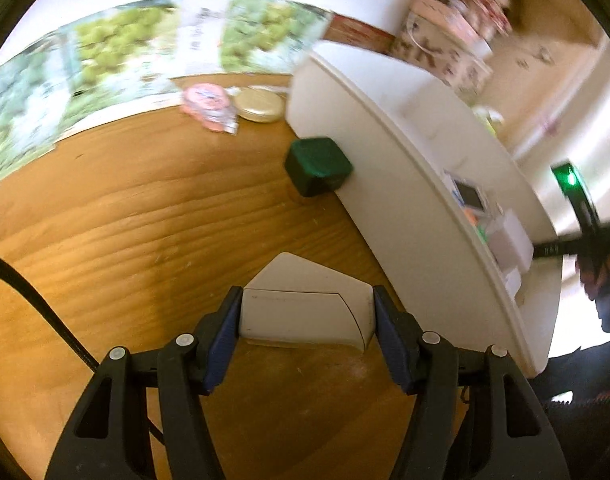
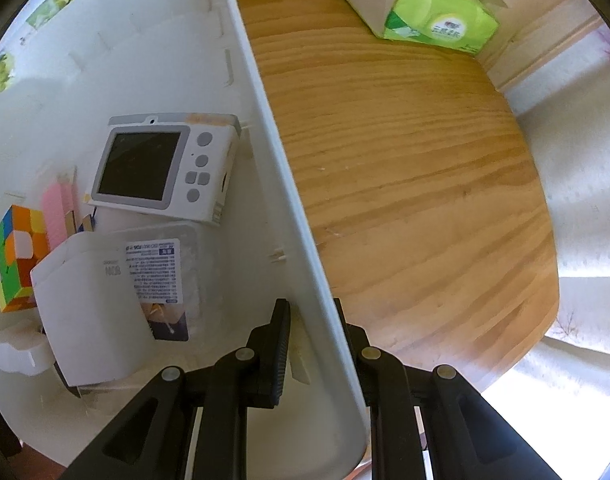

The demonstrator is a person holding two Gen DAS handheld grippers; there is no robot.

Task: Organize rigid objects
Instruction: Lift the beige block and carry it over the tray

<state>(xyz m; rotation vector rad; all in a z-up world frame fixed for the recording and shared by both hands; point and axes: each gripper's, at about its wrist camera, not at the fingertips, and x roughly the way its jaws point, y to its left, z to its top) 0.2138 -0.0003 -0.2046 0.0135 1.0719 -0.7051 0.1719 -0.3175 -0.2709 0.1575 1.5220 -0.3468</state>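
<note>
Left gripper (image 1: pixel 307 316) pinches white box (image 1: pixel 305 304) by its sides, above wood table (image 1: pixel 125 208), left of bin (image 1: pixel 405 152). Looks light, stiff, smooth; side hold suits. Right gripper (image 2: pixel 313 344) clamps bin's wall nr corner.

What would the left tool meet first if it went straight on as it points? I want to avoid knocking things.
The left tool is shut on a white box. Straight ahead is bare wooden table; the dark green box beside the white bin looks nearest, though depth is unclear.
</note>
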